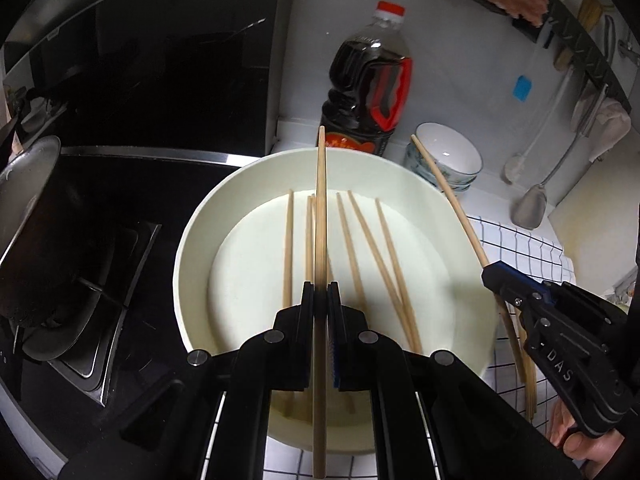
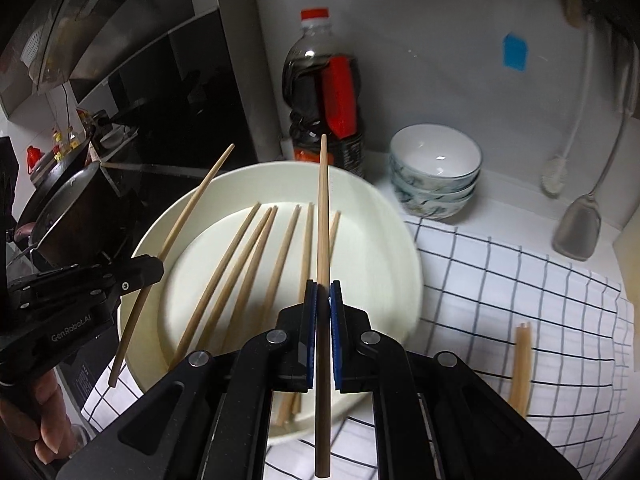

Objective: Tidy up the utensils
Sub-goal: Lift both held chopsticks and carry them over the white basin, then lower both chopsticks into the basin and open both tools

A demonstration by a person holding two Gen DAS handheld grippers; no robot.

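Note:
A cream oval basin (image 1: pixel 192 240) (image 2: pixel 376 216) sits on a checked cloth with several wooden chopsticks (image 1: pixel 384 248) (image 2: pixel 240 264) lying in it. My left gripper (image 1: pixel 321 286) (image 2: pixel 158 268) is shut on one chopstick (image 1: pixel 321 200) (image 2: pixel 188 208), held above the basin and pointing away from me. My right gripper (image 2: pixel 323 284) (image 1: pixel 488 270) is shut on another chopstick (image 2: pixel 323 208) (image 1: pixel 444 192), over the basin's right side. A pair of chopsticks (image 2: pixel 522 364) (image 1: pixel 526 364) lies on the cloth to the right of the basin.
A dark sauce bottle (image 1: pixel 368 92) (image 2: pixel 320 96) stands behind the basin, with stacked bowls (image 1: pixel 444 158) (image 2: pixel 436 172) to its right. A pot (image 1: pixel 36 220) sits on the stove at left. A spatula (image 2: pixel 578 228) and a brush hang on the wall at right. The checked cloth (image 2: pixel 520 280) covers the counter.

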